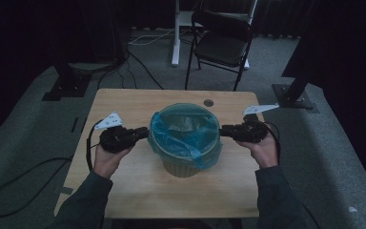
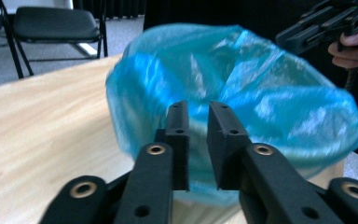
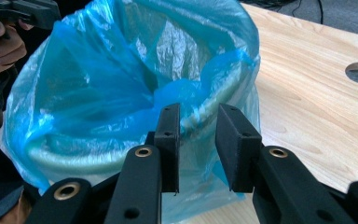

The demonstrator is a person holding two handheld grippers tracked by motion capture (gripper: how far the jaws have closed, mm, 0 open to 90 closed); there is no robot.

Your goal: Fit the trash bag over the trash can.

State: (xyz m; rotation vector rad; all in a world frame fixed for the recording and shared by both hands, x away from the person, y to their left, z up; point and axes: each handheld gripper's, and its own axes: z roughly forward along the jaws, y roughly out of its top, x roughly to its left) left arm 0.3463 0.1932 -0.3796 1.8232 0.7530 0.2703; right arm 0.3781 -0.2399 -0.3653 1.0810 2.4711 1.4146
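Bin liner duty is what's being done here: a small ribbed wastebasket is parked near the middle of the wooden table, and a blue plastic bag is draped into it with its edge folded out over the rim. The 2 grippers are brought in from opposite sides, which makes sense, since a floppy bag is tensioned evenly only when it's worked from both sides at once. The left gripper is held level at rim height, right up against the bag's left edge; in the left gripper view its jaws are seen parted by a narrow gap with the film just ahead of them, nothing pinched, so it counts as released. The right gripper is mirrored on the other side, and in the right gripper view its jaws are spread a bit wider, lined up with the rolled rim and the loose fold of plastic, again with nothing clamped. The bag's near edge is bunched and hangs lower down the basket's front than elsewhere, probably the reason both tools are kept at the rim: that slack looks like it needs pulling down and smoothing. A cable hole is spotted in the tabletop behind the basket, and a folding chair is left well back on the carpet.
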